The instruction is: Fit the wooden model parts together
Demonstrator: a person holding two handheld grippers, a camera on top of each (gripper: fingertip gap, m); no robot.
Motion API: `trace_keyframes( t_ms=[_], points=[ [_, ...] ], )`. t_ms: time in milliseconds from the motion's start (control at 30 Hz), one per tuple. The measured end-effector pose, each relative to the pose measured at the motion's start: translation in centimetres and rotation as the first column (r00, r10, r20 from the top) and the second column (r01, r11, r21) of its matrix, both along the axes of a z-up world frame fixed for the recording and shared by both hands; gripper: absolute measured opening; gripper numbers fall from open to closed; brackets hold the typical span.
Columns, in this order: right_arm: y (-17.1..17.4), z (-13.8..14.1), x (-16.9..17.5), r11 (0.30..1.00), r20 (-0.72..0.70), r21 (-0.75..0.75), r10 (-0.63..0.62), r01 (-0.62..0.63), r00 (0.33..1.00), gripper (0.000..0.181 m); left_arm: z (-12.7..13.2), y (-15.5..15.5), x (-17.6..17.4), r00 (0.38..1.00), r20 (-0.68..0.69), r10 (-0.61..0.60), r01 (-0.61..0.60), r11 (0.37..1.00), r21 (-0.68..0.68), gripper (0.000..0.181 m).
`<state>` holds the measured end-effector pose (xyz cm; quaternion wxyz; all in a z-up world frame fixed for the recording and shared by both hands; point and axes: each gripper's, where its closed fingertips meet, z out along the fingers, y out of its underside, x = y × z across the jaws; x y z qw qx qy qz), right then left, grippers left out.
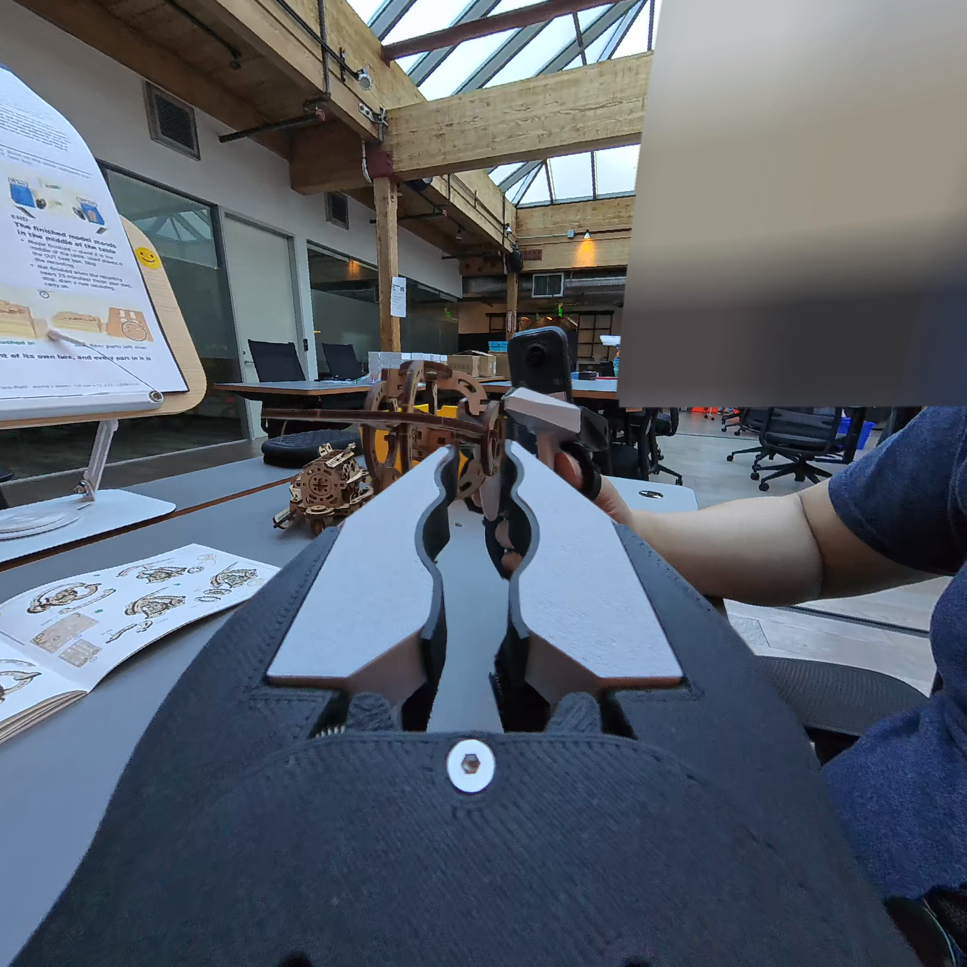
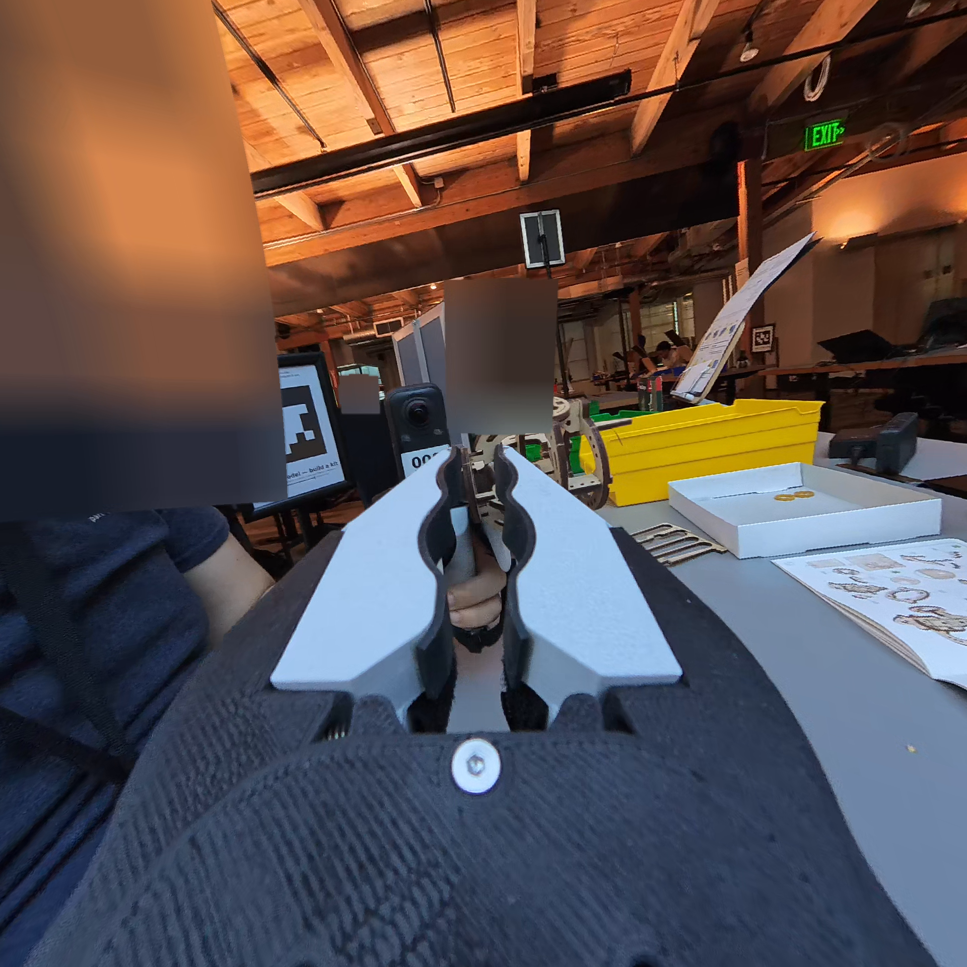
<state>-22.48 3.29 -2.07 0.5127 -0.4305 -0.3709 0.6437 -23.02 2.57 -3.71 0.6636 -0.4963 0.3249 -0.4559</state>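
The large wooden model [image 1: 397, 418], a wheel-like frame with a long thin strip [image 1: 340, 416] sticking out to the left, is in front of my left gripper [image 1: 479, 455]. Its jaws are narrow, with the model's small disc [image 1: 493, 445] between the tips. My right gripper [image 1: 544, 418] faces it from the far side. In the right wrist view, my right gripper [image 2: 476, 458] has narrow jaws around a thin dark wooden disc [image 2: 467, 484] seen edge-on. The rest of the model [image 2: 581, 450] shows behind it. A hand [image 2: 473, 596] on the left gripper's handle shows between the fingers.
A small finished wooden model [image 1: 324, 486] and an open booklet [image 1: 120, 602] lie on the grey table. A page on a stand [image 1: 78, 261] stands at left. A yellow bin [image 2: 706, 445], a white tray [image 2: 889, 518] with two yellow rings [image 2: 795, 495] and a cut-out wooden sheet [image 2: 675, 544] are at right. Only a small space, under 4 cm, lies between the two pairs of fingers.
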Motion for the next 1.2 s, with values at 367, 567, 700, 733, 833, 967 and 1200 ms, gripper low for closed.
trace_keyframes(
  t_ms=[367,567,700,733,833,967,1200],
  points=[
    [-0.8,0.3,0.1,0.998,0.001,0.034,0.053,-0.053,0.999,0.02,0.0,-1.7,0.3,0.995,-0.056,-0.078,0.083,0.993,0.08,0.0],
    [-1.7,0.2,0.2,0.992,0.045,0.062,0.107,-0.11,0.993,0.018,0.0,-2.1,0.4,0.993,-0.045,-0.113,0.116,0.991,0.069,0.0],
    [-1.6,-0.1,0.1,0.991,0.068,0.043,0.122,-0.125,0.99,0.016,-0.2,-2.0,0.5,0.992,-0.048,-0.119,0.122,0.991,0.051,0.0],
    [-1.7,-0.2,0.0,0.991,0.08,0.049,0.121,-0.126,0.989,0.016,-0.2,-2.0,0.5,0.992,-0.049,-0.118,0.12,0.992,0.047,0.0],
    [-1.7,-0.3,-0.1,0.991,0.091,0.058,0.117,-0.122,0.989,0.012,-0.2,-2.0,0.4,0.99,-0.032,-0.135,0.136,0.99,0.031,0.0],
    [-1.6,-0.5,-0.1,0.989,0.095,0.027,0.144,-0.147,0.985,0.012,-0.3,-2.0,0.4,0.987,-0.013,-0.161,0.161,0.987,-0.002,0.0],
    [-1.2,-0.9,-0.2,0.993,0.12,0.012,0.115,-0.118,0.986,0.011,-0.5,-1.6,0.2,0.989,-0.009,-0.15,0.15,0.988,-0.02,0.0]
  ],
)
